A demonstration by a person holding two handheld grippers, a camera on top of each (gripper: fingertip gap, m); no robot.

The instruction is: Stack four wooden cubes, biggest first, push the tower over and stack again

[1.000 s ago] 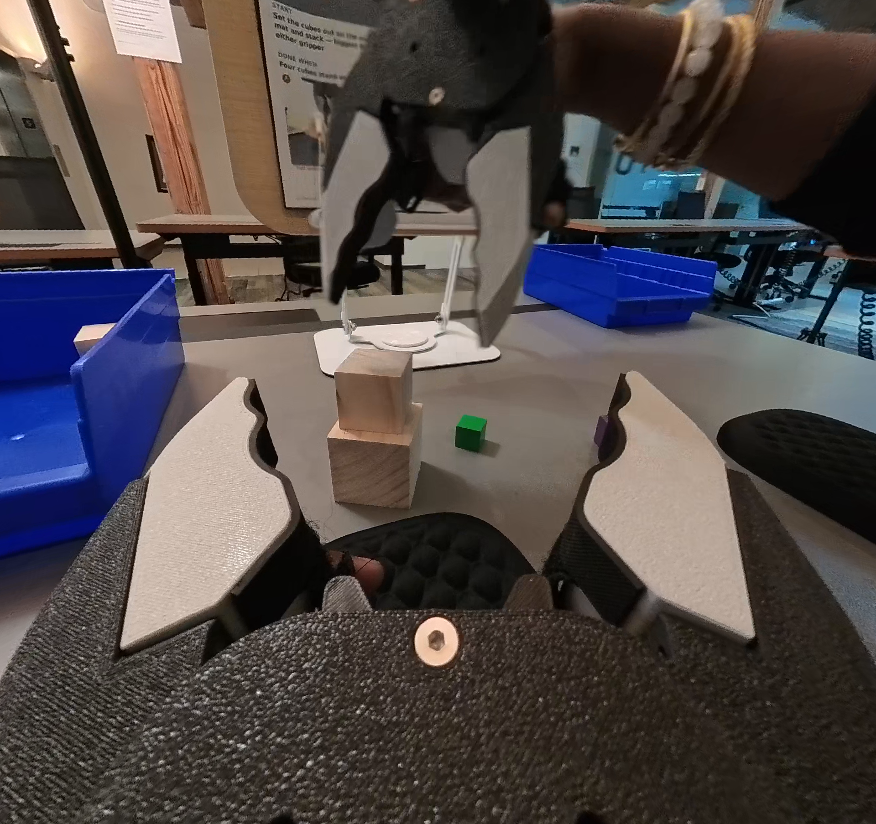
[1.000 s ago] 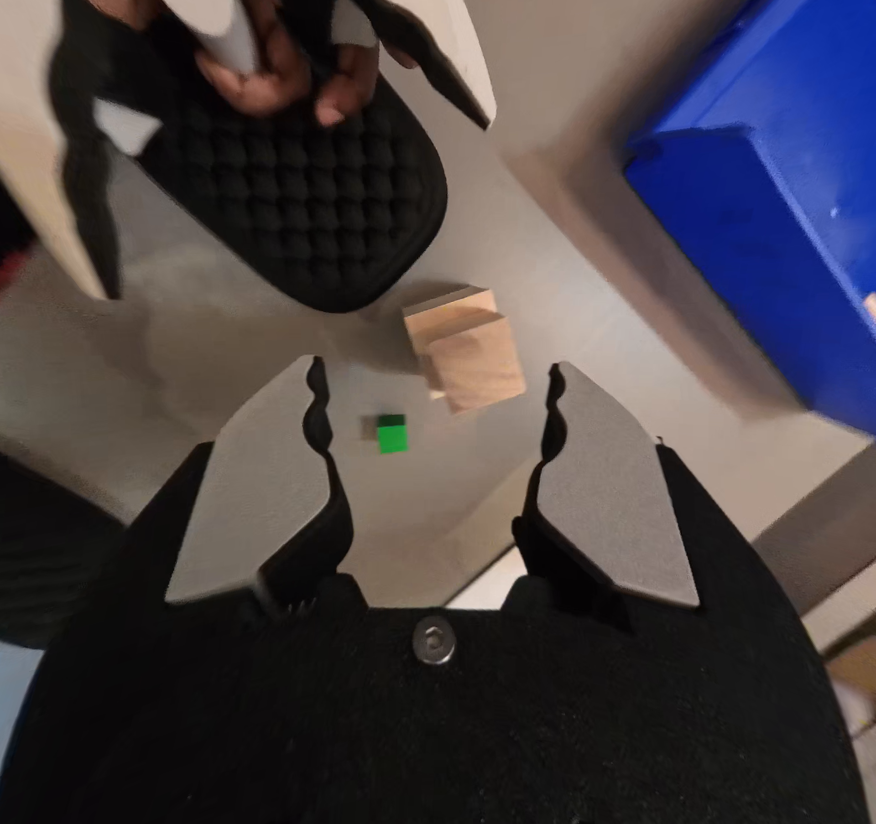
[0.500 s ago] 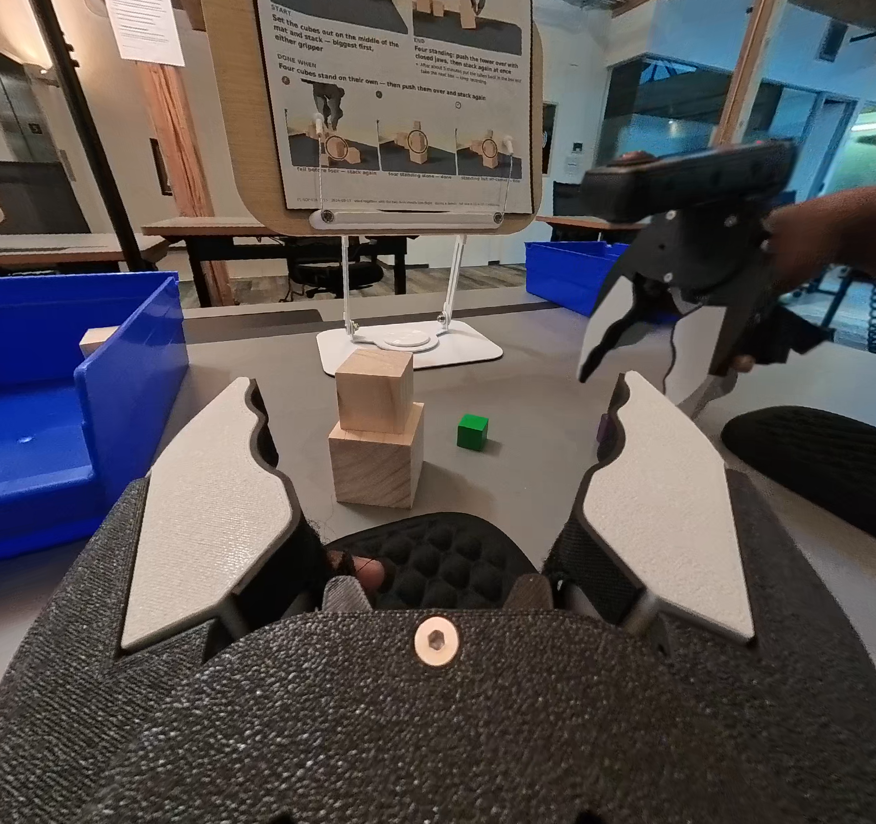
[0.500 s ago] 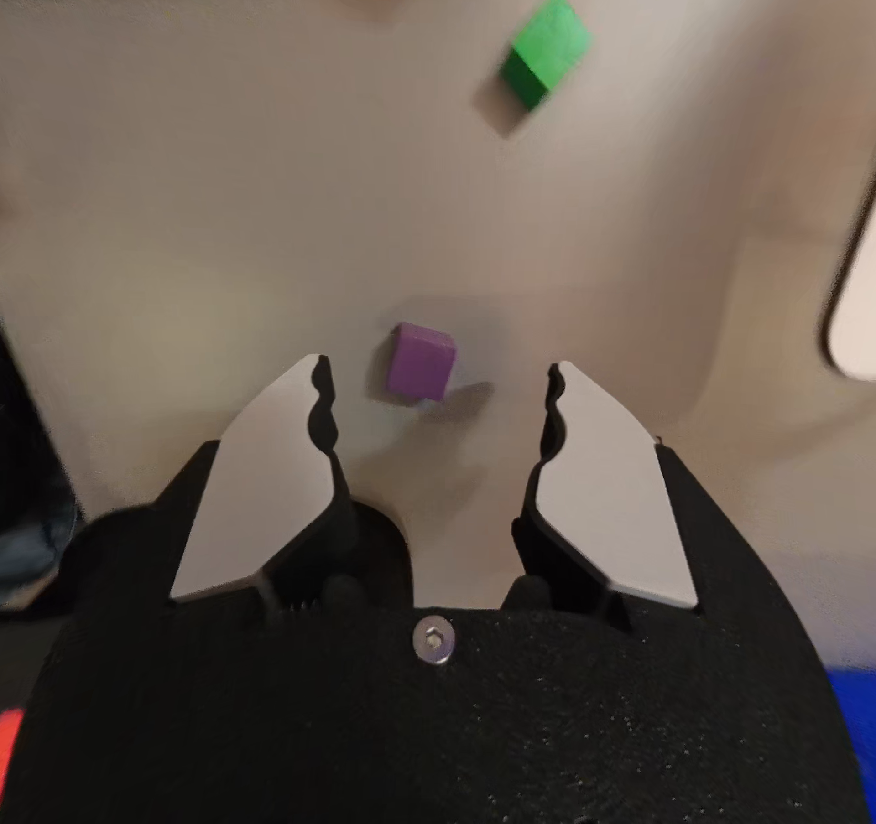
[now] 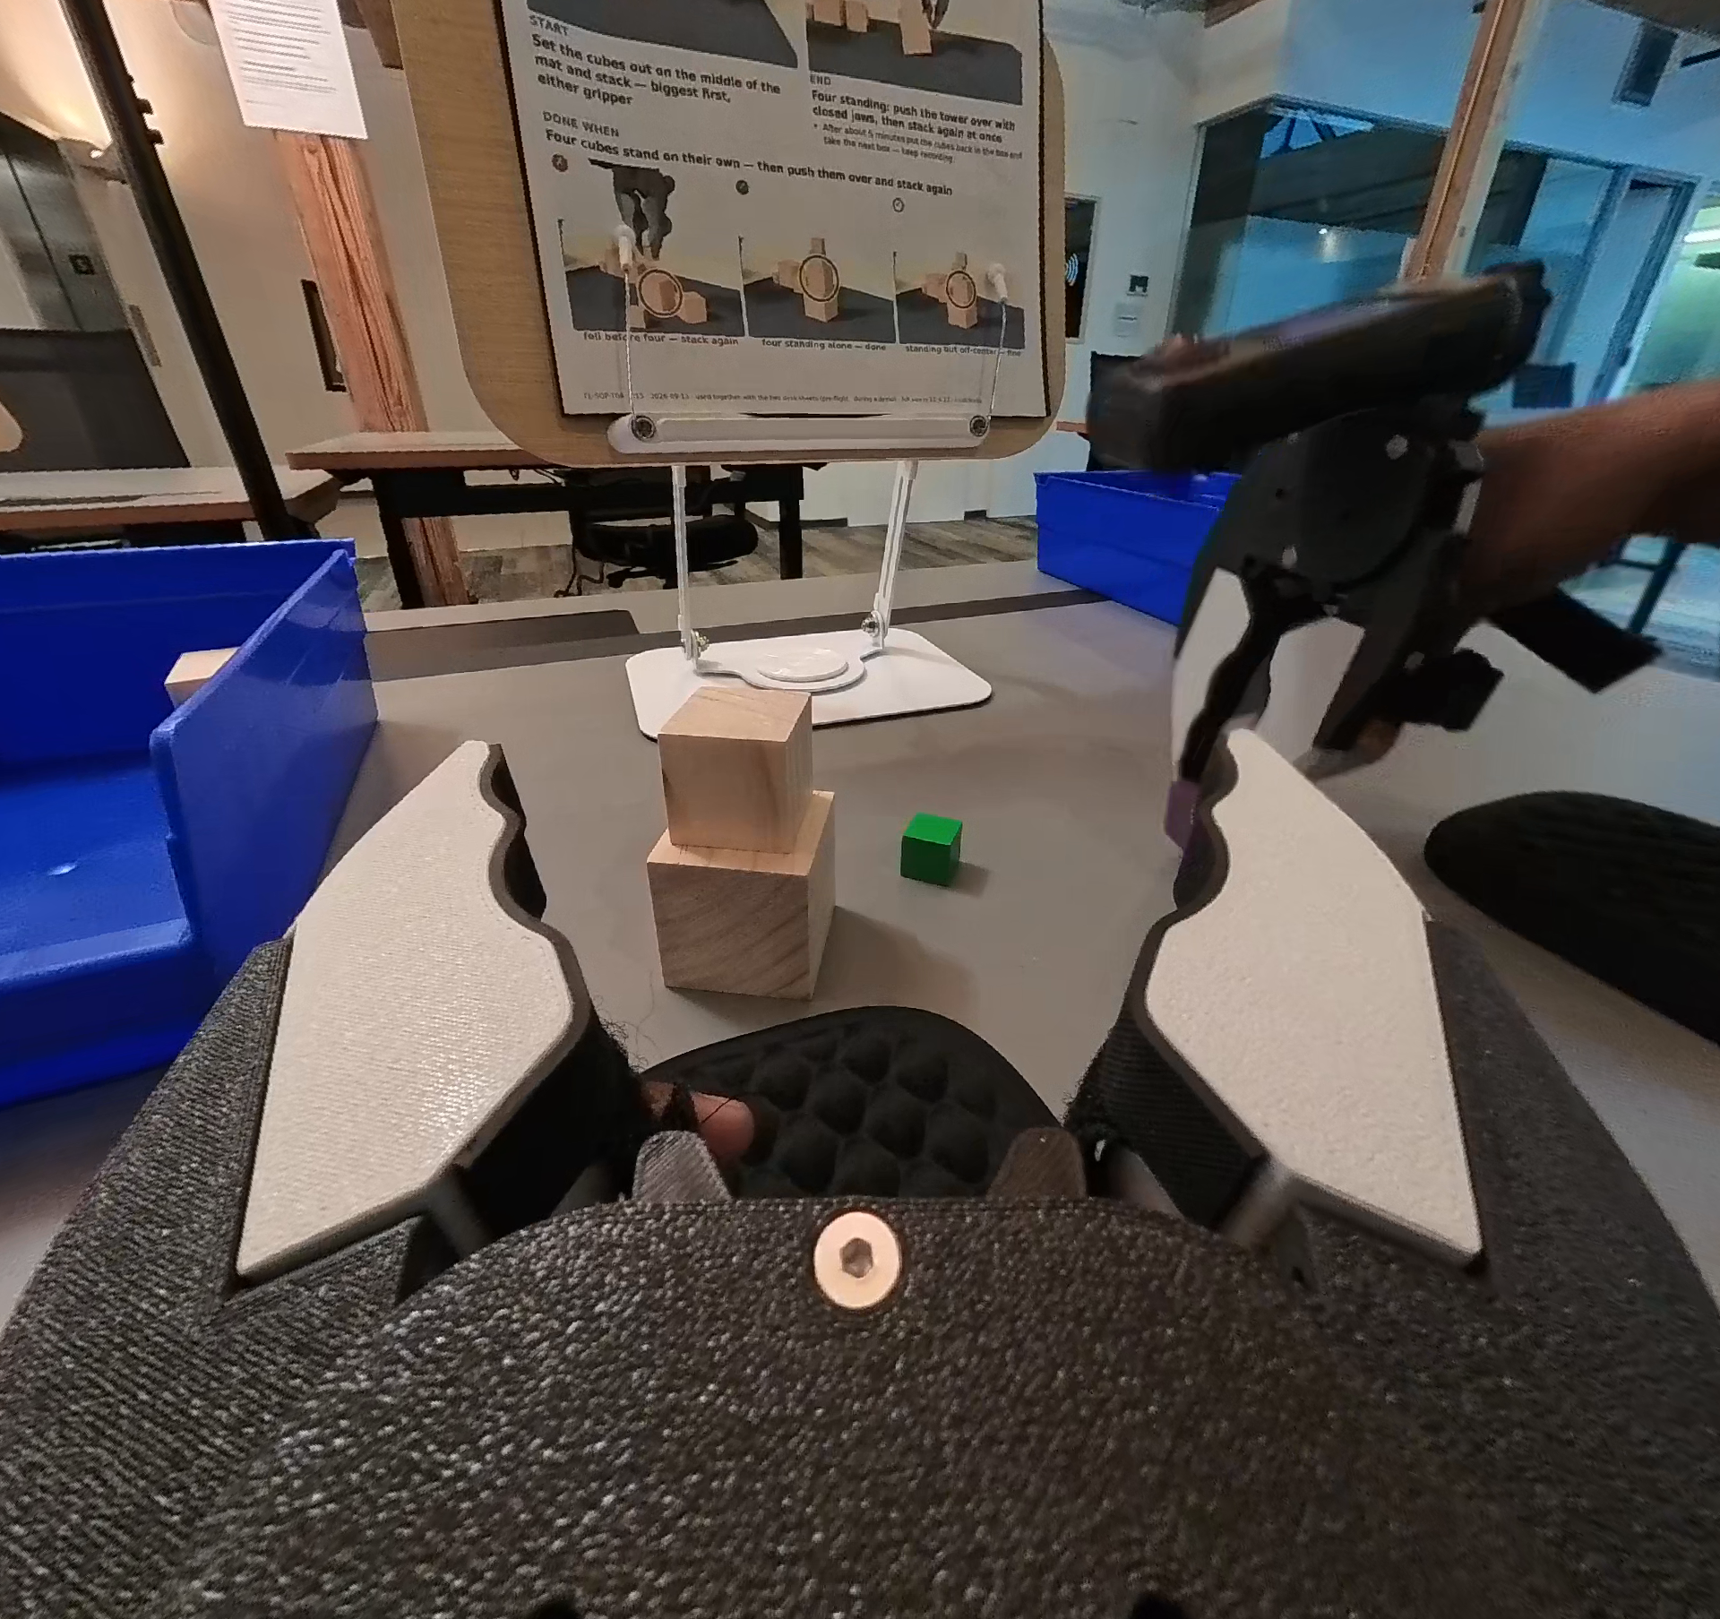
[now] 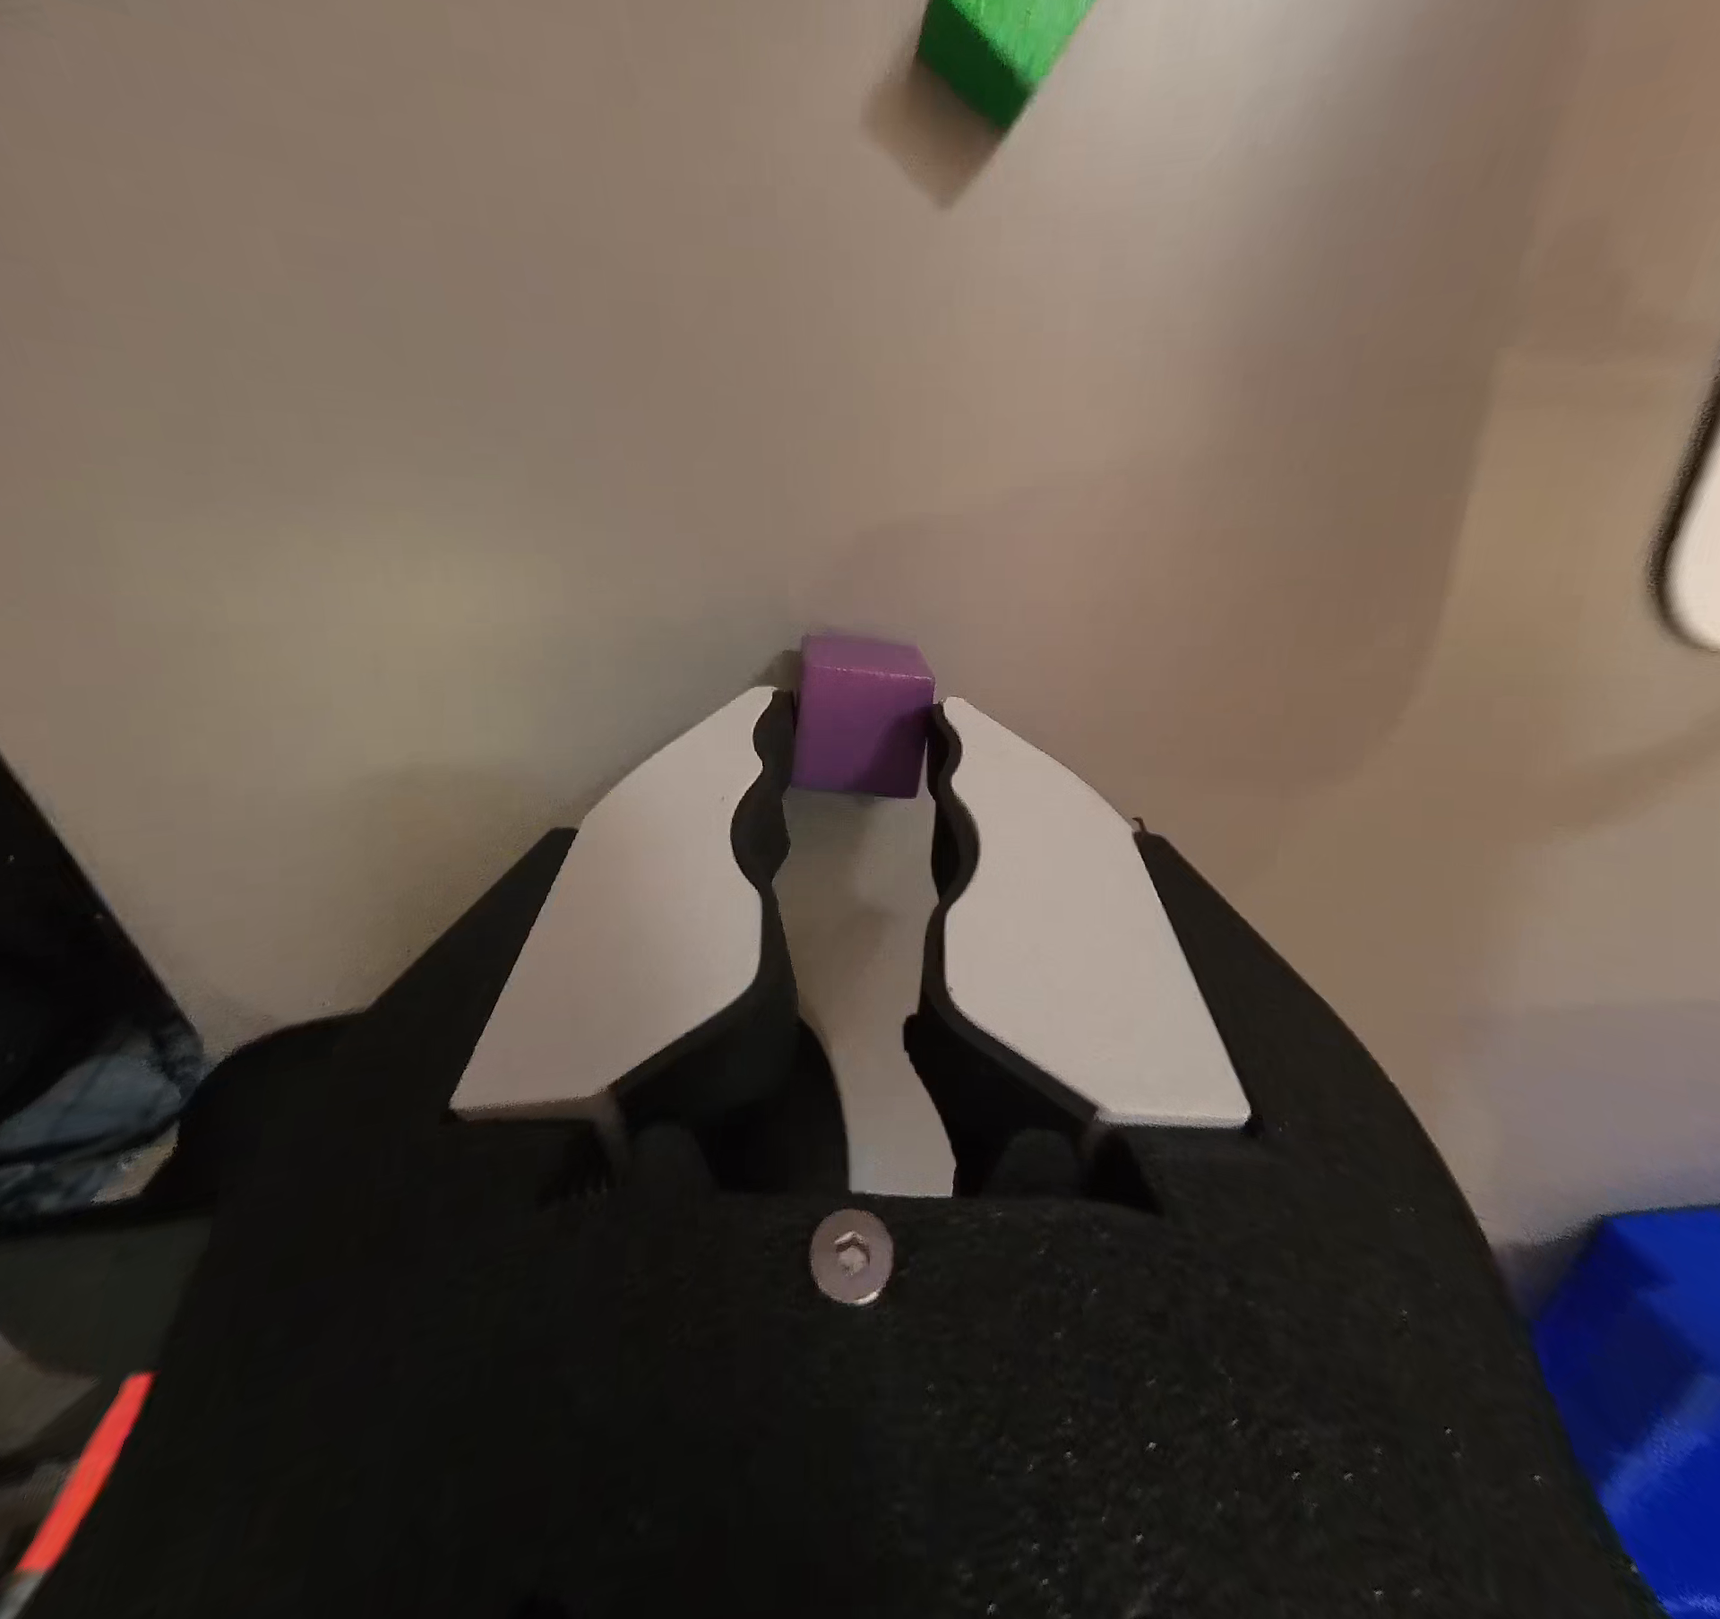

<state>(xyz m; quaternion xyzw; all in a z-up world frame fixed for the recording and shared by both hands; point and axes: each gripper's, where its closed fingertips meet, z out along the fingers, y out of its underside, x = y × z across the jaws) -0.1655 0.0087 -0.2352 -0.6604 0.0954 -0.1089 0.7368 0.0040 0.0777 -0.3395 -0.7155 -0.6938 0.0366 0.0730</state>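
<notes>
The right gripper (image 6: 861, 718) is pinching the purple cube (image 6: 864, 723) at its fingertips, the green cube (image 6: 1014, 10) lying ahead, slightly right, while the left gripper (image 5: 861, 816) is gaping empty behind the two-block wooden stack (image 5: 740, 848).

Right hand-held gripper (image 6: 861, 718) closed onto purple cube (image 6: 861, 727) (apparently gripped).

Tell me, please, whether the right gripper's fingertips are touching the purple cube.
Touching. The right wrist view shows the right gripper with both fingertips pressed against opposite sides of the purple cube, no gap visible on either side.
</notes>
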